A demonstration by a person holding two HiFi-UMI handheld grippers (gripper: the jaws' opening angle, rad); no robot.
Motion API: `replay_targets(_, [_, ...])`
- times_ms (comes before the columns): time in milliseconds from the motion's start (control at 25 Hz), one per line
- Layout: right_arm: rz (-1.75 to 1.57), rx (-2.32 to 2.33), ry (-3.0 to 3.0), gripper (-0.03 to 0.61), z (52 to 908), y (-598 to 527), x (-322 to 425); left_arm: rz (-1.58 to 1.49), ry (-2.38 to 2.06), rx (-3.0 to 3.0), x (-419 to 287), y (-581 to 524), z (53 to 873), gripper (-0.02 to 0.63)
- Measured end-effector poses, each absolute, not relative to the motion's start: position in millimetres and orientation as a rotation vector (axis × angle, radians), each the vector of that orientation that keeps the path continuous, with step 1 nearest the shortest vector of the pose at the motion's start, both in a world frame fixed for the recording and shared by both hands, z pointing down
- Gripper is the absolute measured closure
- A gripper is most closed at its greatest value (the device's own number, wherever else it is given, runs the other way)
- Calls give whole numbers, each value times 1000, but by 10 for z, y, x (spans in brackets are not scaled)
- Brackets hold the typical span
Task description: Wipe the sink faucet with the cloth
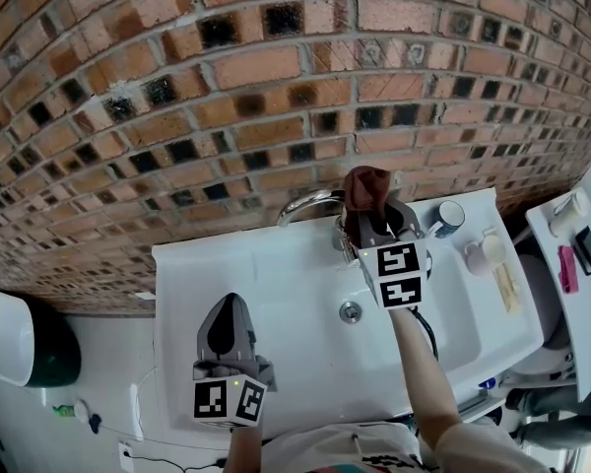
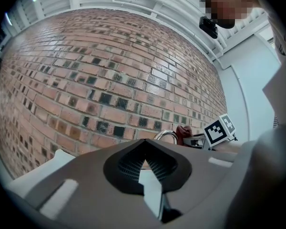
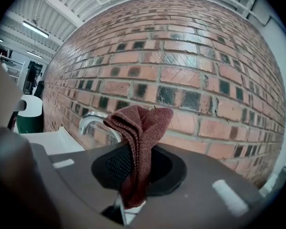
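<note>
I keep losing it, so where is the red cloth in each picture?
Head view: the cloth is upper middle, sticking out of the right gripper.
Left gripper view: a small red bit right of centre, against the brick wall.
Right gripper view: big, in the middle, pinched between the fingers.
Shared landmark: the curved faucet, always just left of the cloth.

Downward view. A white sink (image 1: 276, 294) stands against a brick wall (image 1: 177, 87), with a chrome faucet (image 1: 305, 205) arching at its rear rim. The right tool (image 1: 369, 220) clamps a reddish-brown cloth (image 1: 364, 187), bunched at the faucet's base; contact cannot be told. The left tool (image 1: 227, 313), jaws together, hangs over the sink's left part, well apart from the faucet. The drain (image 1: 350, 311) lies between the tools. A cup (image 1: 450, 217) and a mug (image 1: 485, 254) stand on the right ledge.
</note>
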State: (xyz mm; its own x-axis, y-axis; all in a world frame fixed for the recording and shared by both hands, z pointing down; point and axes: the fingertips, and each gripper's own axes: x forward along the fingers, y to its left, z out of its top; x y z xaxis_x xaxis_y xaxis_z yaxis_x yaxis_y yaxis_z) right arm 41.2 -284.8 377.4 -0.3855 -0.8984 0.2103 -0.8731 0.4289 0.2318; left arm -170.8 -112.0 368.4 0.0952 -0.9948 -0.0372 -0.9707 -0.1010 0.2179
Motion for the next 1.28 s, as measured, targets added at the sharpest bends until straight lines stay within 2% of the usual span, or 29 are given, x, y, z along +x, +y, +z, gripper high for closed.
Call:
replay_targets(440, [41, 1368, -2196, 529, 4832, -2789, 307, -244, -2005, 2192, -1716, -1178, 3798, 611])
replay_targets(960, [-33, 1087, -2111, 529, 5433, -2580, -248, -233, -1987, 2183, -1703, -1237, 3887, 611])
replay_targets(1280, [-48, 1060, -2095, 529, 5573, -2478, -256, -238, -1988, 2158, -1783, -1271, 3935, 611])
